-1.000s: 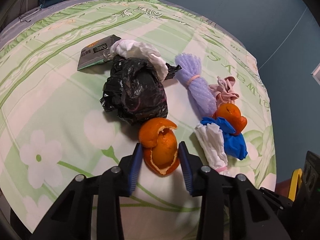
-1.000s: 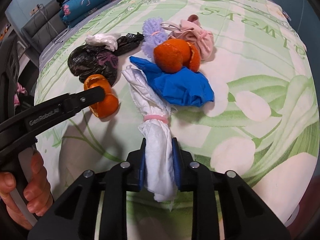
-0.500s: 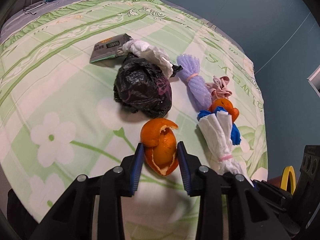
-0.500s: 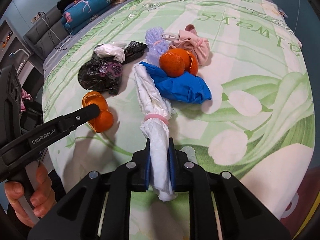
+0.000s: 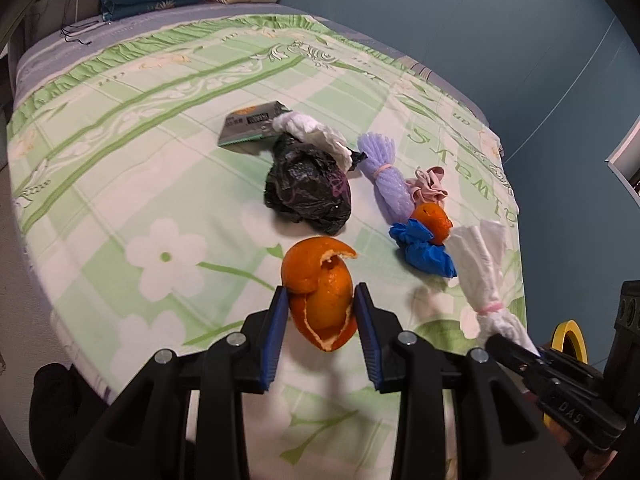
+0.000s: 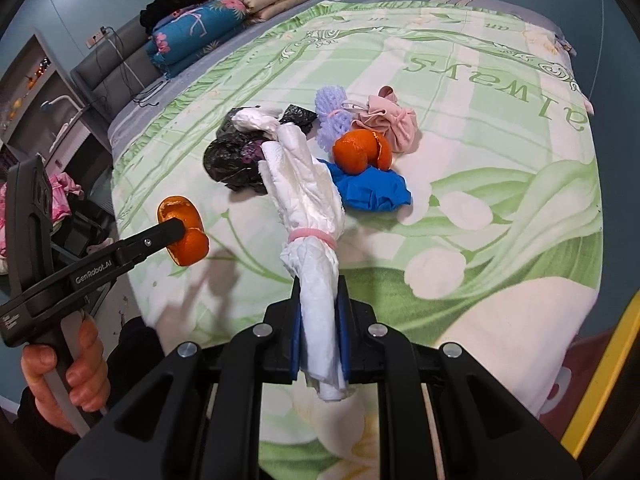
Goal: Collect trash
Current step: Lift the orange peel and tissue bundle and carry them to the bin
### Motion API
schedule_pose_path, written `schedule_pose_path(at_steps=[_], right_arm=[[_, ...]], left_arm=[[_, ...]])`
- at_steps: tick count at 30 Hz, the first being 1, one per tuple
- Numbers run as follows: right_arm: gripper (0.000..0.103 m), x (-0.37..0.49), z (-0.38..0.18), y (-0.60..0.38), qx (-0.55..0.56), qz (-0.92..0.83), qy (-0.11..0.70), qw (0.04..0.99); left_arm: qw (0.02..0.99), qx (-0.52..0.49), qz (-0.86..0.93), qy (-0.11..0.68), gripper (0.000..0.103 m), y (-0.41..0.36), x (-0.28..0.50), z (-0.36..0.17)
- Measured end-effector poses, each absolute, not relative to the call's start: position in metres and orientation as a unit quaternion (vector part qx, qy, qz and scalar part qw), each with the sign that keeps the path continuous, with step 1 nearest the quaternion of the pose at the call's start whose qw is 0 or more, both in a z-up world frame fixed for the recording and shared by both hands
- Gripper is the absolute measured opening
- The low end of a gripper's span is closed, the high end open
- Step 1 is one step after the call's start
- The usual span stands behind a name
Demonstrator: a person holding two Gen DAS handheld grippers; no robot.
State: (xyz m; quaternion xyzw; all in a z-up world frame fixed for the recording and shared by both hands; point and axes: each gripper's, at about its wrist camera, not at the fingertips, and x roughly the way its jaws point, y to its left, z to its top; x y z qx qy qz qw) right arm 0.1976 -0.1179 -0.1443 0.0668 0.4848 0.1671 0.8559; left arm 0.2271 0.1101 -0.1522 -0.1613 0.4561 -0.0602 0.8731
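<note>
Trash collection, early stage: left gripper (image 5: pixel 322 318) clamps an orange peel (image 5: pixel 320 292), right gripper (image 6: pixel 319 334) clamps a white tissue bundle (image 6: pixel 308 200), both lifted above the bed sheet (image 5: pixel 120 168); black bag (image 5: pixel 308 190), purple net (image 5: pixel 384 178), blue glove (image 5: pixel 424 250), second peel (image 6: pixel 360 150), pink cloth (image 6: pixel 390 122) and packet (image 5: pixel 250 122) remain on it.

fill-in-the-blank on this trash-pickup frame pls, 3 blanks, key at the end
1. The left gripper is shut on a piece of orange ____.
2. The white paper bundle in the right gripper is tied with a ____ band.
3. The second peel on the bed rests on a crumpled ____ bag.

Missing words: peel; pink; blue
</note>
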Motion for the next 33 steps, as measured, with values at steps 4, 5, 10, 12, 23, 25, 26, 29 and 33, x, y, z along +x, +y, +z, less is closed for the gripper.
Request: schedule_pose_path(at_steps=[4, 5, 10, 12, 23, 25, 26, 29, 33], right_arm=[[0.013, 0.183, -0.134, -0.126, 0.065, 0.168, 0.477, 0.86], [0.013, 0.182, -0.133, -0.128, 0.066, 0.169, 0.477, 0.86], [0.013, 0.168, -0.12, -0.143, 0.069, 0.168, 0.467, 0.866], [0.013, 0.163, -0.115, -0.148, 0.072, 0.166, 0.462, 0.868], [0.013, 0.138, -0.083, -0.183, 0.093, 0.156, 0.433, 0.883], [0.014, 0.133, -0.075, -0.188, 0.096, 0.155, 0.425, 0.887], [0.013, 0.13, -0.07, -0.193, 0.097, 0.153, 0.42, 0.889], [0.013, 0.123, -0.061, -0.202, 0.102, 0.149, 0.409, 0.895], [0.014, 0.115, -0.049, -0.216, 0.109, 0.143, 0.393, 0.902]], left_arm=[[0.877, -0.159, -0.056, 0.45, 0.032, 0.114, 0.216, -0.146], [0.878, -0.159, -0.055, 0.448, 0.032, 0.114, 0.214, -0.144], [0.884, -0.154, -0.056, 0.438, 0.032, 0.109, 0.202, -0.133], [0.886, -0.15, -0.058, 0.434, 0.032, 0.106, 0.199, -0.128], [0.899, -0.126, -0.087, 0.411, 0.032, 0.076, 0.181, -0.094], [0.901, -0.122, -0.094, 0.407, 0.032, 0.07, 0.178, -0.089], [0.902, -0.12, -0.098, 0.404, 0.032, 0.066, 0.176, -0.085], [0.904, -0.116, -0.108, 0.398, 0.032, 0.057, 0.173, -0.076], [0.906, -0.112, -0.122, 0.389, 0.032, 0.044, 0.168, -0.064]])
